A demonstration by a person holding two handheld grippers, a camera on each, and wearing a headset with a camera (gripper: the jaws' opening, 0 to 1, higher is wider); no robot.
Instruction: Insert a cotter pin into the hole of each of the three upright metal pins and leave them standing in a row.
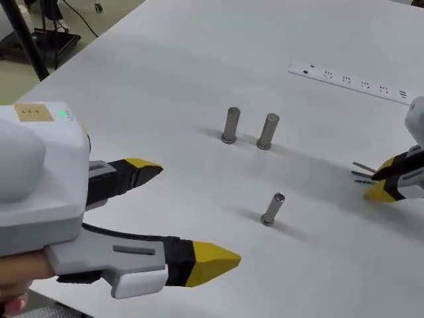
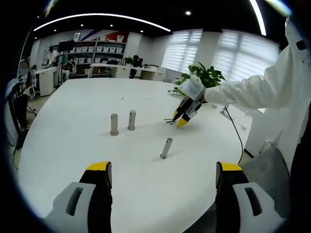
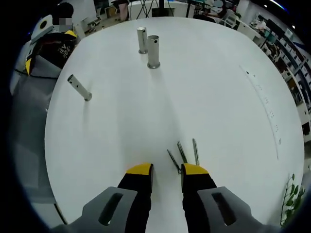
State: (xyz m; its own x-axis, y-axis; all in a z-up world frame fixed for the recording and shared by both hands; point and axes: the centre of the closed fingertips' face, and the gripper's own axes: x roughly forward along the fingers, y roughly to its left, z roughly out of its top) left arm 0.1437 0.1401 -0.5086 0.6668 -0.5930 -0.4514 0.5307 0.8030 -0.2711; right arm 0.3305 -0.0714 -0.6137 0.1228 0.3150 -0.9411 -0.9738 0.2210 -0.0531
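Three metal pins stand on the white table (image 1: 165, 79). Two are side by side, one (image 1: 230, 126) left of the other (image 1: 267, 131); the third (image 1: 272, 209) stands apart, nearer me, and looks slightly tilted. My left gripper (image 1: 185, 215) is open at the lower left with nothing in it, pointing at the pins (image 2: 166, 148). At the right edge my right gripper (image 1: 391, 182) sits low over the table. Its jaws (image 3: 167, 170) stand a little apart with nothing between them. Several thin cotter pins (image 3: 182, 153) lie on the table just off its right fingertip.
A white power strip (image 1: 351, 81) lies along the table's far right. A person's white sleeve (image 2: 252, 92) holds the right gripper. Office shelves and desks stand beyond the table; a stand's black base (image 1: 40, 40) is on the floor at the far left.
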